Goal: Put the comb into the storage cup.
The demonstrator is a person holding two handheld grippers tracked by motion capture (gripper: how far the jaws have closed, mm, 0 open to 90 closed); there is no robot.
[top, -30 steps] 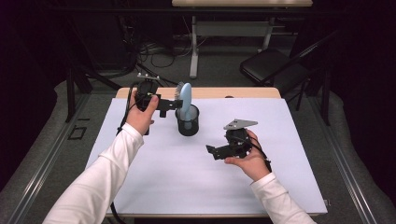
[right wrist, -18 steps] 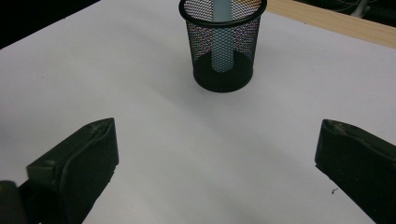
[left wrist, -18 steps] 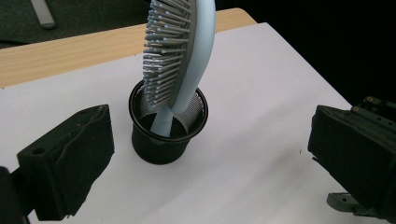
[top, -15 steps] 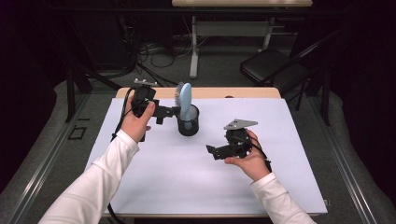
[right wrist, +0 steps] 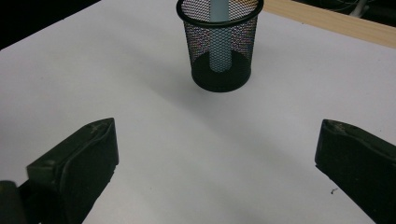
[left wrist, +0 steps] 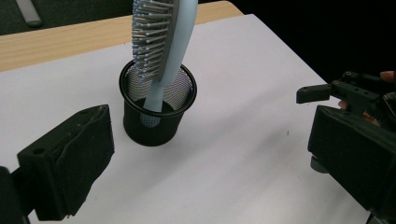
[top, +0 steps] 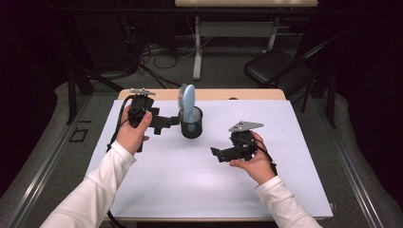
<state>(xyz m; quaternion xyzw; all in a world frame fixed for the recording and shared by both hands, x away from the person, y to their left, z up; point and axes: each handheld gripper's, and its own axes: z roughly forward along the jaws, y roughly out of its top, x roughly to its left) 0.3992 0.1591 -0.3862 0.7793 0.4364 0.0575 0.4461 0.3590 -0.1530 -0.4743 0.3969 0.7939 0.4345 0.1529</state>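
Between my left jaws lies only bare white sheet; they stand spread wide, pinching nothing, and the left gripper hangs just beside the black mesh cup, its tips pointing at the cup's wall from the left without touching it; in the left gripper view the cup sits a little ahead of the gap, nearer my left-hand jaw. Out of the cup rises the pale blue hairbrush, handle down inside the mesh and bristled head up, leaning against the rim; its bristles face my left side. My left hand grips the tool from below and behind, wrist raised off the table, forearm in a white sleeve running in from the lower left corner of the high view.

My right gripper is likewise spread wide and holds nothing; it points left and slightly toward the cup, well apart from it, and its own view shows the cup farther off, centred above the gap, with the brush handle standing behind the mesh. My right hand cradles the tool low over the white table cover; the forearm enters from the bottom right.
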